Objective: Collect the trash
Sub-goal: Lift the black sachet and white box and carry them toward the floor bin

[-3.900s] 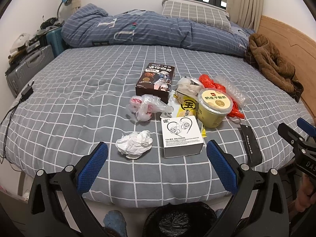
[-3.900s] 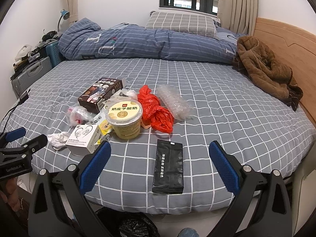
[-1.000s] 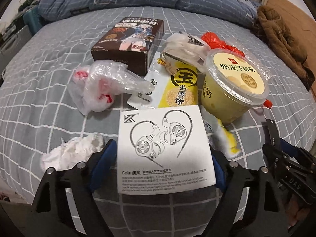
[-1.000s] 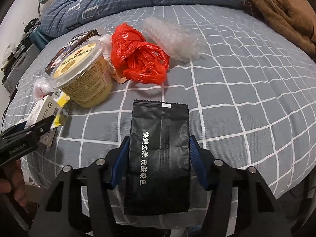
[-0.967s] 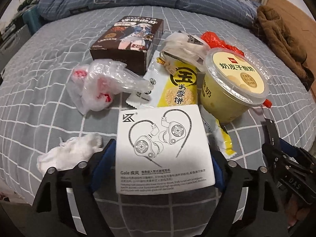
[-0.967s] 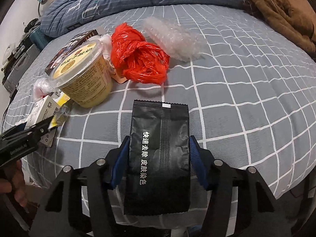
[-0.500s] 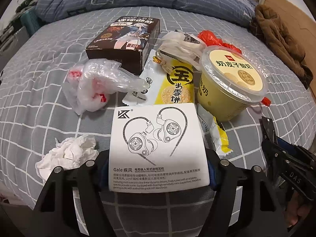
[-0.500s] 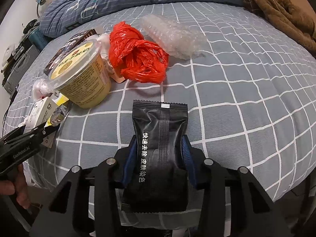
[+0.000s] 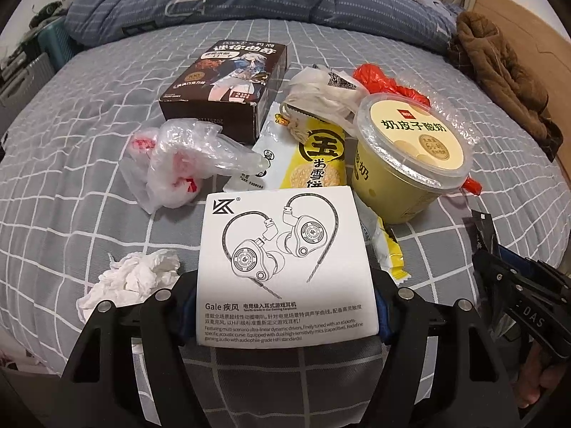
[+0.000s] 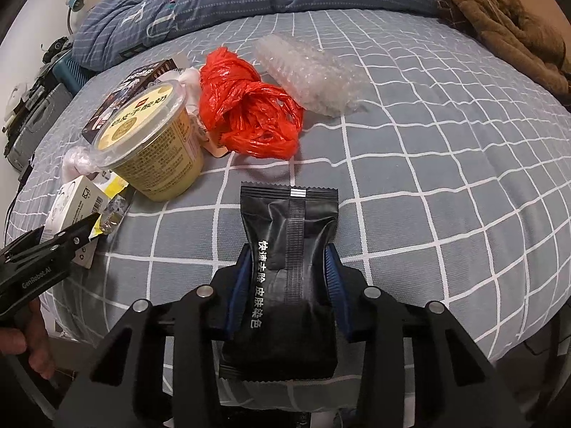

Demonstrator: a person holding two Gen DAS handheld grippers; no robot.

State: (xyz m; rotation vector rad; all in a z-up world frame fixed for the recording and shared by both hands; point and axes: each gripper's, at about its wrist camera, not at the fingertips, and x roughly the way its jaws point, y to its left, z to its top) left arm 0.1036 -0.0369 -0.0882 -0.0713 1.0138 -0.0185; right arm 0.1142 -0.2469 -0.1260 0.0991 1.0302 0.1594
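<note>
My left gripper is shut on a white earphone box, gripped by its near end at the bed's front edge. My right gripper is shut on a black sachet, pinched at its middle. Other trash lies on the grey checked bed: a crumpled tissue, a clear plastic bag, a dark snack box, a yellow wrapper, a yellow yoghurt tub, a red plastic bag and bubble wrap.
A folded blue duvet lies across the far side of the bed. A brown coat lies at the right by the wooden headboard. Suitcases stand on the left beside the bed.
Both grippers have closed: the left on the earphone box, the right on the black sachet, which now creases at its middle. Both have drawn back slightly with their loads.
</note>
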